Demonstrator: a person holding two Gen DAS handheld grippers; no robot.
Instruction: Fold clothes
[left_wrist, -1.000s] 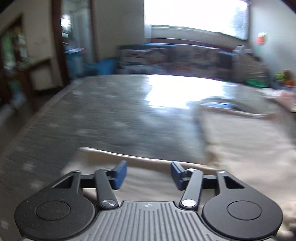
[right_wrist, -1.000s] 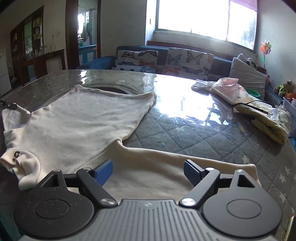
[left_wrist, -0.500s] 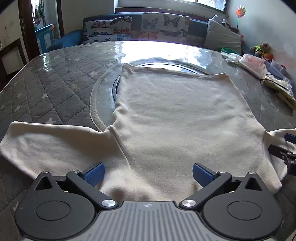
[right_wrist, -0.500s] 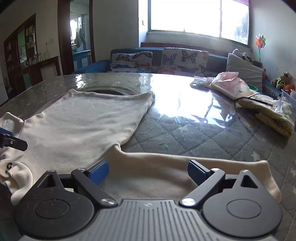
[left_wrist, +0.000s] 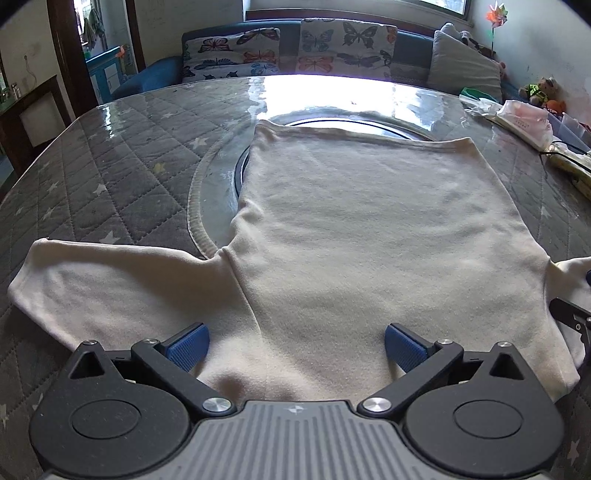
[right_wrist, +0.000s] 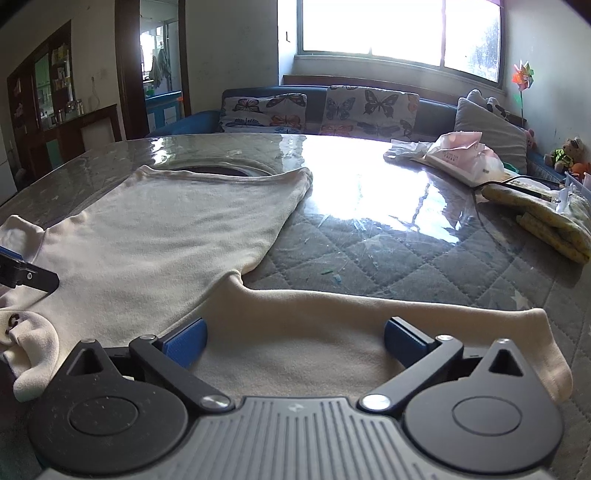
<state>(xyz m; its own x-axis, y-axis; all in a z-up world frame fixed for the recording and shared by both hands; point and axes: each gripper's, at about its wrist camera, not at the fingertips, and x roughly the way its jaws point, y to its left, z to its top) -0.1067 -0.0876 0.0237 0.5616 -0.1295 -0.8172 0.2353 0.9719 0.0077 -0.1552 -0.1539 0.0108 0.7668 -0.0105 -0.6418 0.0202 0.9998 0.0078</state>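
A cream long-sleeved shirt (left_wrist: 369, 229) lies flat on the round quilted table (left_wrist: 110, 177), hem at the far side, sleeves spread to both sides. My left gripper (left_wrist: 295, 349) is open and empty, just above the shirt's near shoulder area. In the right wrist view the shirt (right_wrist: 155, 236) spreads to the left and its right sleeve (right_wrist: 332, 317) runs across under my right gripper (right_wrist: 295, 343), which is open and empty. The collar end (right_wrist: 26, 350) lies crumpled at the left. Each gripper's tip shows at the edge of the other's view.
A glass turntable (left_wrist: 332, 122) sits in the table's middle under the hem. A pink plastic packet (right_wrist: 458, 155) and folded yellow cloth (right_wrist: 546, 218) lie at the table's right. A sofa with butterfly cushions (right_wrist: 317, 110) stands behind.
My left gripper swung from the left sleeve to face the shirt's body and opened wide. My right gripper opened a little wider and stayed low over the right sleeve.
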